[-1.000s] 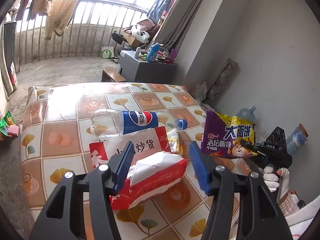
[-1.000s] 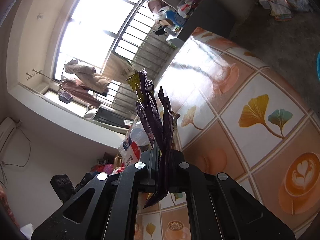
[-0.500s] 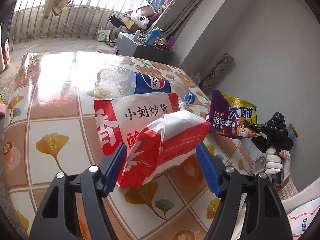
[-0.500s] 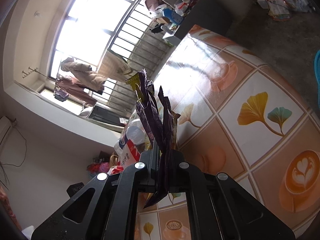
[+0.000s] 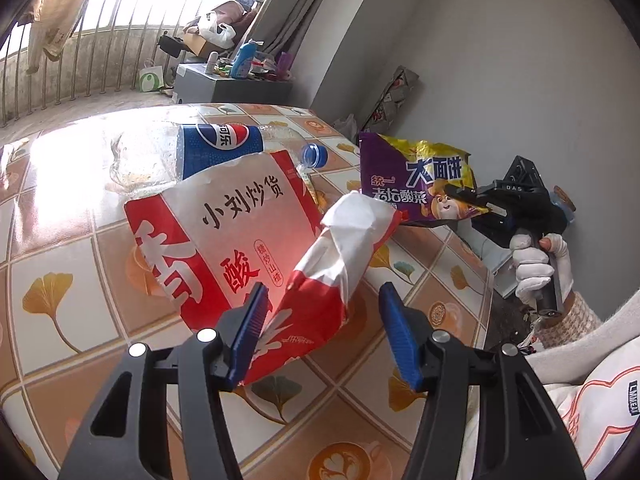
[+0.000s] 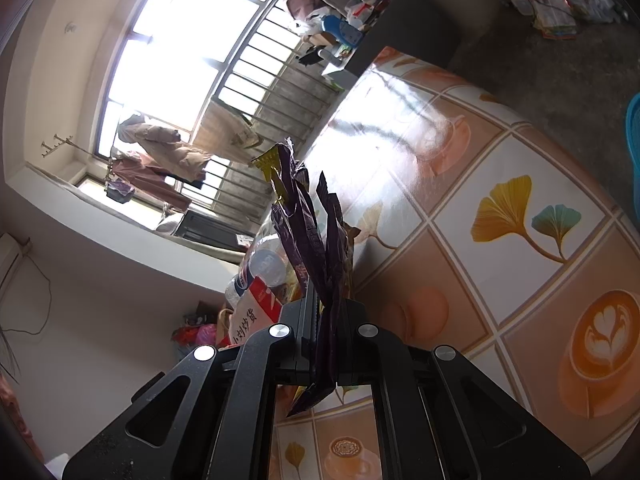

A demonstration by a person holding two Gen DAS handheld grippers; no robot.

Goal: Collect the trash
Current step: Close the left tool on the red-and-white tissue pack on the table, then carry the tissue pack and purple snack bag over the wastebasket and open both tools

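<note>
A red and white paper snack bag [image 5: 240, 232] lies on the tiled table [image 5: 60, 256], its crumpled end [image 5: 340, 264] raised between the blue pads of my open left gripper [image 5: 320, 332]; the left pad [image 5: 248, 332] is next to the bag. An empty Pepsi bottle [image 5: 200, 152] lies behind the bag. My right gripper [image 6: 326, 308] is shut on a purple noodle wrapper [image 6: 312, 240] and holds it in the air; this shows in the left wrist view too [image 5: 416, 176], off the table's right edge.
A grey cabinet [image 5: 224, 84] with bottles stands beyond the table by the balcony railing. Floor clutter lies at the top right of the right wrist view [image 6: 560, 4]. A blue bin rim [image 6: 634, 152] shows at the right edge.
My left gripper has moved forward and down, so the red and white bag's raised end now sits between its open pads. The right gripper keeps holding the purple wrapper almost still.
</note>
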